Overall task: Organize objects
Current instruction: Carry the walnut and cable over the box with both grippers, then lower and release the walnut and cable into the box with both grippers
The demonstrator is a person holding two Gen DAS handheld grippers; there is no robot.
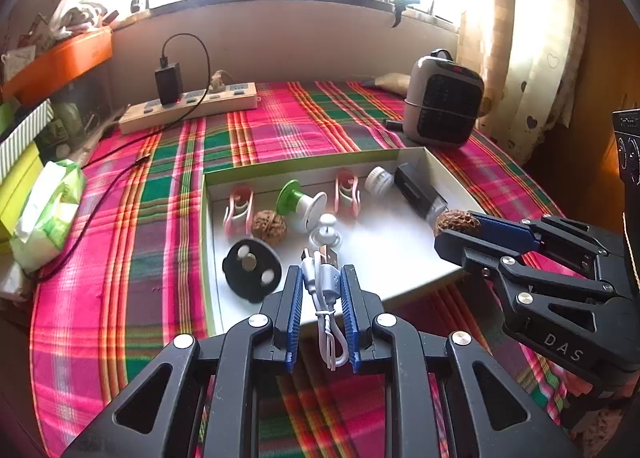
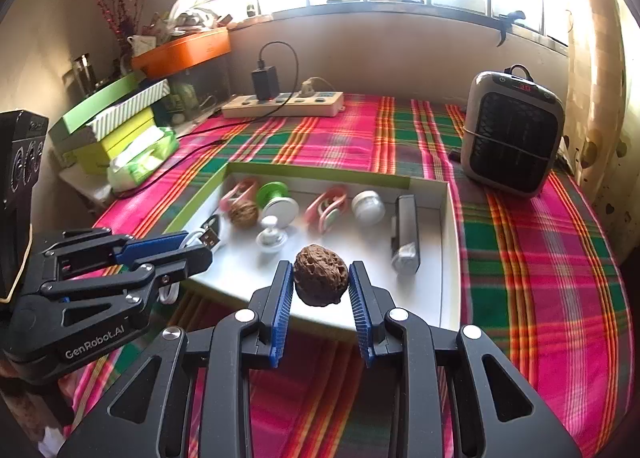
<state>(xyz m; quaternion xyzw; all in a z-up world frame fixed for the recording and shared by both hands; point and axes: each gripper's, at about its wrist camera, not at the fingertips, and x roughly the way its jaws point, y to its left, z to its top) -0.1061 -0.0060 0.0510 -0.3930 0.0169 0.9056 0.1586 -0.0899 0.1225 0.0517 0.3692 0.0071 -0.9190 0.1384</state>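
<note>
Left gripper (image 1: 320, 278) pinches a bundled white USB cable (image 1: 325, 290) between its blue pads, plug end poking forward, loop hanging back between the fingers. Held above the near edge of the shallow white tray (image 1: 400, 258).

Right gripper (image 2: 320, 278) pinches a brown walnut (image 2: 320, 275), pads on both sides, lifted over the tray's near edge; in the left view the same nut sits at the right gripper's tips above the tray's right side.

Inside tray, along far wall from left: pink clip (image 1: 239, 210), green-and-white spool (image 1: 302, 203), second pink clip (image 1: 347, 191), small white-capped jar (image 1: 378, 180), black rectangular device (image 1: 418, 194) along the right wall. Mid-tray: second walnut (image 1: 269, 227) touching the first clip, white knob piece (image 1: 326, 234). Black round disc (image 1: 252, 270) leans over the tray's left wall near the near-left corner.

Tray lies on a plaid cloth (image 1: 160, 218). Power strip (image 1: 188, 108) at far left edge, small heater (image 1: 442, 102) at far right corner, green tissue pack (image 1: 48, 210) at left edge.
</note>
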